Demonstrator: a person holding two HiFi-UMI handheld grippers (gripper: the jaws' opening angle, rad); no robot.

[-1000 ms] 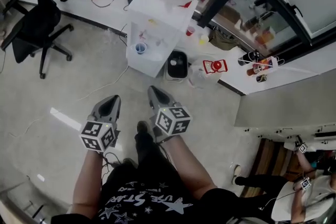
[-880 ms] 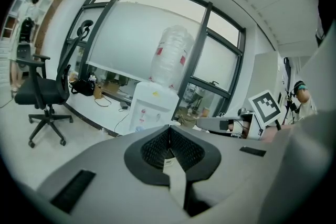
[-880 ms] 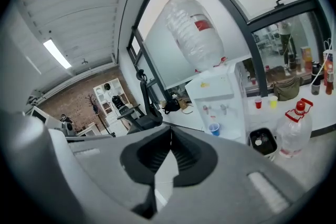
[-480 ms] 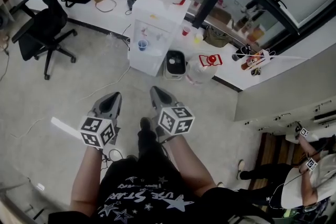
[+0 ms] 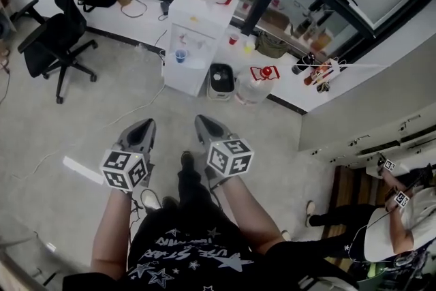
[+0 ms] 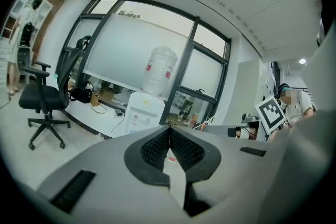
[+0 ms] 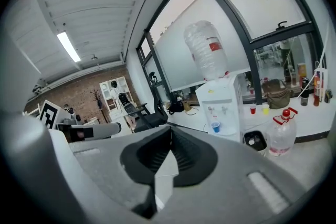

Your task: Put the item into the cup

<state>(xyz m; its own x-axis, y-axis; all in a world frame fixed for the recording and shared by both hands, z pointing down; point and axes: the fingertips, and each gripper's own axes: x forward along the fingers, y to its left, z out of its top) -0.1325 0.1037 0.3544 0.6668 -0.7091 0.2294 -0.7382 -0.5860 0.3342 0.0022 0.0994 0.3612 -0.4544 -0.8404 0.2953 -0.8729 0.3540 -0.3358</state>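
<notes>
Both grippers hang in front of me over the floor, about waist high. My left gripper point(image 5: 145, 125) is shut with nothing between its jaws, and its tips point(image 6: 169, 127) meet in the left gripper view. My right gripper point(image 5: 201, 120) is shut and empty as well point(image 7: 170, 128). A small blue cup point(image 5: 180, 56) point(image 7: 216, 127) stands on the tray of a white water dispenser point(image 5: 194, 44) point(image 7: 220, 107) some way ahead. A red cup point(image 5: 234, 39) point(image 7: 253, 109) and a yellow cup point(image 5: 248, 48) point(image 7: 264, 109) stand on the white ledge behind it.
A black bin point(image 5: 221, 80) and a large water jug with a red cap point(image 5: 253, 88) stand on the floor right of the dispenser. A black office chair point(image 5: 54, 37) is at the far left. Cables trail across the floor. Another person point(image 5: 392, 228) sits at the lower right.
The head view has shifted, so the dispenser and ledge sit slightly higher and further left in the picture. Both grippers stay shut in the same place.
</notes>
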